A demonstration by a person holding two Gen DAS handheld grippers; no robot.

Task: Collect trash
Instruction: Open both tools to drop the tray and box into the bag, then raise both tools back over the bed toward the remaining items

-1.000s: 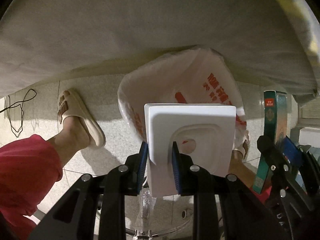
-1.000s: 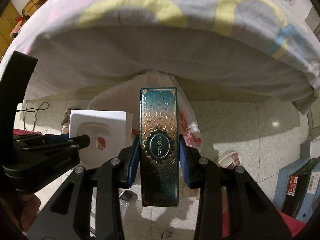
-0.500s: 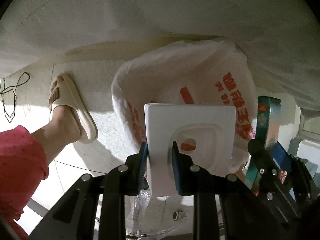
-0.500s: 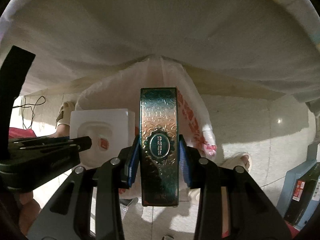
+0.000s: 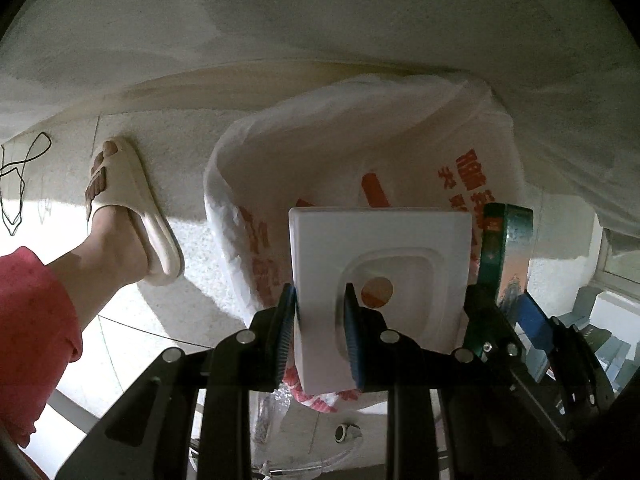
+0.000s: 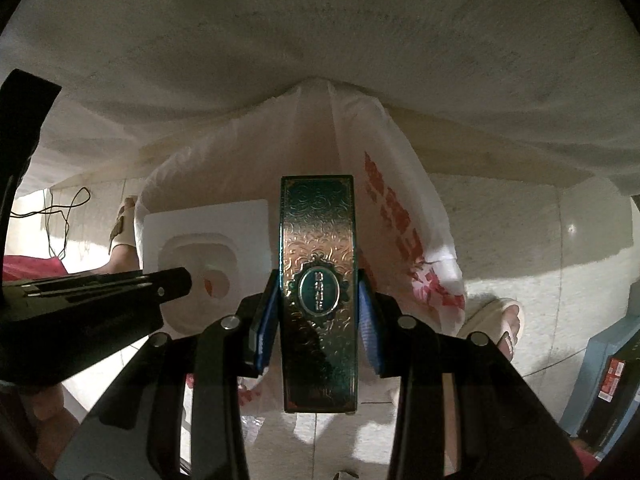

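My left gripper is shut on the left edge of a white foam tray with a round hole, held upright over the mouth of a white plastic bag with red print. My right gripper is shut on a tall teal and gold embossed box, which stands just right of the foam tray above the same bag. The teal box also shows at the right of the left wrist view. The bag hangs from under the edge of a pale cloth.
A pale cloth overhangs the bag from above. A person's foot in a cream slipper stands left of the bag, another slipper to its right. A black cable lies on the tiled floor. Boxes are stacked at the far right.
Both grippers have sunk toward the bag with their loads, so the bag and floor appear larger. The cloth edge now fills more of the top of each view.
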